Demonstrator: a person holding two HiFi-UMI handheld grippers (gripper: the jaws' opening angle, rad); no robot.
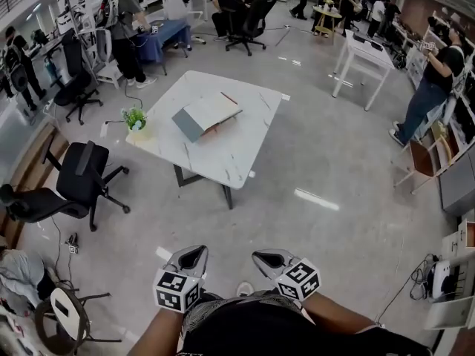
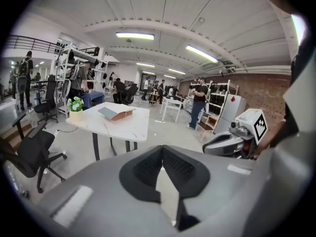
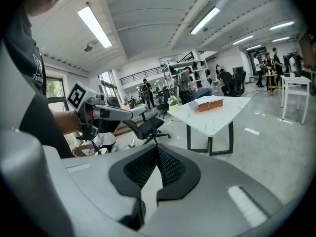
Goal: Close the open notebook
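The person stood well away from the white marble table [image 1: 239, 148], holding both tools low and close to the body, over the bare grey floor. The left gripper [image 1: 194, 252] had its two jaws brought together at the tips, and nothing was between them; its own view showed the black pads meeting in a narrow point. The right gripper [image 1: 261, 256] was in the same condition, with the jaws closed on each other and holding nothing. The two grippers were near each other, side by side, both pointing toward the table. The notebook [image 1: 208, 114] lay on the far middle part of the table, far from both grippers, with a grey part on its near left side and pale pages beside it. A small potted plant [image 1: 134, 117] stood at the left corner of the table, apart from the notebook. A black office chair [image 1: 78, 180] stood on the floor to the left of the table. Far behind, several people stood or sat at other desks.
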